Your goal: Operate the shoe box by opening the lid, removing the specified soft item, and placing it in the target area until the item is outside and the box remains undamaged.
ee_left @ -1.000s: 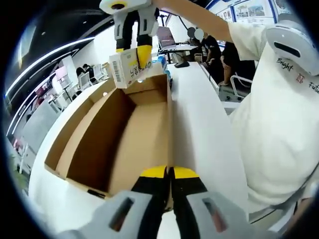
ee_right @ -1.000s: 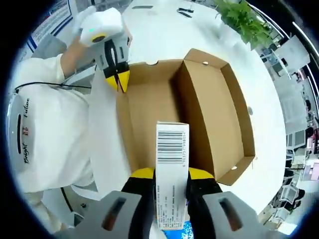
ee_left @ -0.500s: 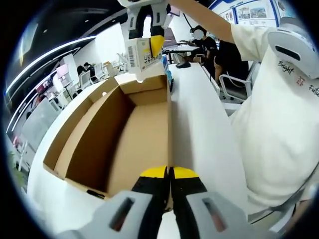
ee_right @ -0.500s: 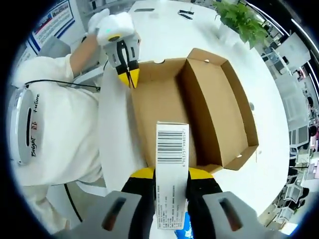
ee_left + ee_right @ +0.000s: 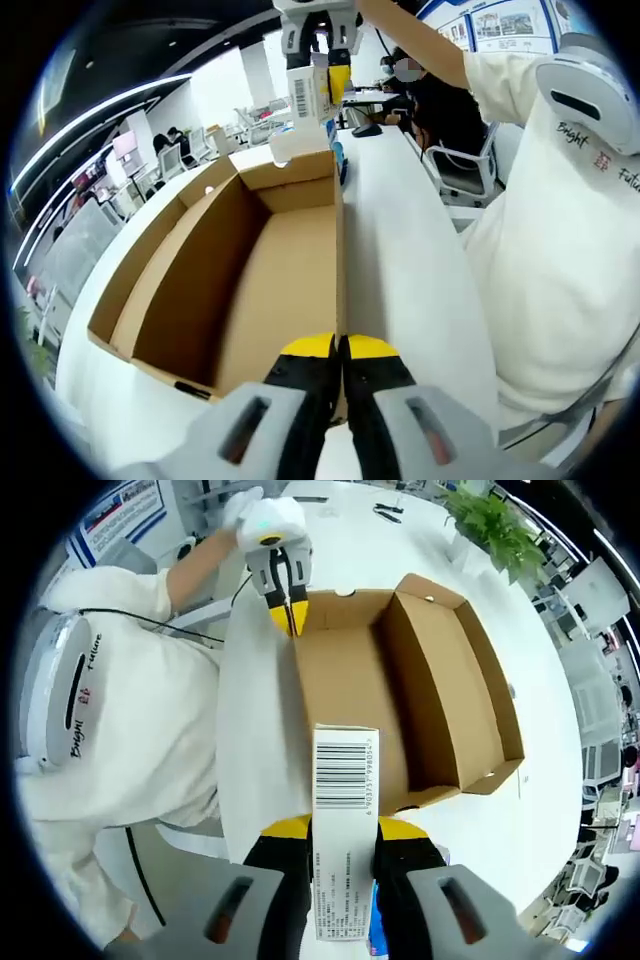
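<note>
An open brown cardboard shoe box (image 5: 250, 260) lies empty on the white table (image 5: 400, 230), its lid (image 5: 470, 680) folded out beside it. My left gripper (image 5: 340, 347) is shut on the top edge of the box's side wall; it is also seen at the far end of the box, left gripper (image 5: 287, 615). A white soft packet with a barcode (image 5: 345, 780) is held in the air above and clear of the box, with my right gripper (image 5: 345, 828) shut on it. In the left gripper view the packet (image 5: 305, 90) hangs from the right gripper (image 5: 325, 75) over the box's far end.
The person in white clothes (image 5: 560, 250) stands close along the table's edge beside the box. A green plant (image 5: 495, 525) and small dark items (image 5: 390, 512) sit on the far part of the table. Seated people (image 5: 420, 90) and chairs are behind.
My right gripper has carried the packet higher and out past the box's end, toward the person's side. The left gripper and the box have stayed put.
</note>
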Available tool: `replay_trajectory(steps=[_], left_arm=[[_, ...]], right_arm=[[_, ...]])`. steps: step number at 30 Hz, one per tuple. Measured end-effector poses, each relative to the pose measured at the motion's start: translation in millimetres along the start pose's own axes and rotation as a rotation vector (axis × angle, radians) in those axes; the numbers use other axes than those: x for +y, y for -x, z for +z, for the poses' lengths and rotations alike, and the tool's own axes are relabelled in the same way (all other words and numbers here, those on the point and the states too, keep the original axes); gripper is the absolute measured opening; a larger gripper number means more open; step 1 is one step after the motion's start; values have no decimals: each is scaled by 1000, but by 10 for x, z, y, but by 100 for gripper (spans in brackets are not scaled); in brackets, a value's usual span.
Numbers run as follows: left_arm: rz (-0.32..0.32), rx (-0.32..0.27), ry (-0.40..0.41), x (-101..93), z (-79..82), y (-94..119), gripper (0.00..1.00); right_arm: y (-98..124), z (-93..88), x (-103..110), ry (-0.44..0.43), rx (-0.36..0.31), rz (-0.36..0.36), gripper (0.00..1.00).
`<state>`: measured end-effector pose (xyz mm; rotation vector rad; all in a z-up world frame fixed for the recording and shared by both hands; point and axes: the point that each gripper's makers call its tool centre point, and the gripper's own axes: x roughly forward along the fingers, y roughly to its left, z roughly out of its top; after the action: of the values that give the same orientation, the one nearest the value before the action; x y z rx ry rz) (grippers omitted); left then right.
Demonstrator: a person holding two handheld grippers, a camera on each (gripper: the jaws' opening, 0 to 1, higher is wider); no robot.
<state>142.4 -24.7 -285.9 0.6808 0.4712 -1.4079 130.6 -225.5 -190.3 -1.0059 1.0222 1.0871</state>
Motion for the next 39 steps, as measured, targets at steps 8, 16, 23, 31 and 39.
replay_trajectory(steps=[8, 16, 23, 31, 39], left_arm=[[2, -1, -2, 4, -8, 2, 2], [-1, 0, 3, 5, -7, 0, 2], [5, -2, -2, 2, -5, -1, 2], [3, -2, 1, 6, -3, -1, 2], [3, -3, 1, 9, 3, 0, 2]], right_arm=[[3, -180, 81, 88, 28, 14, 21], [47, -413, 231, 156, 33, 19, 21], [-109, -654, 306, 127, 73, 18, 21], [-81, -755, 331, 106, 55, 19, 21], [-172, -916, 385, 78, 72, 31, 21]])
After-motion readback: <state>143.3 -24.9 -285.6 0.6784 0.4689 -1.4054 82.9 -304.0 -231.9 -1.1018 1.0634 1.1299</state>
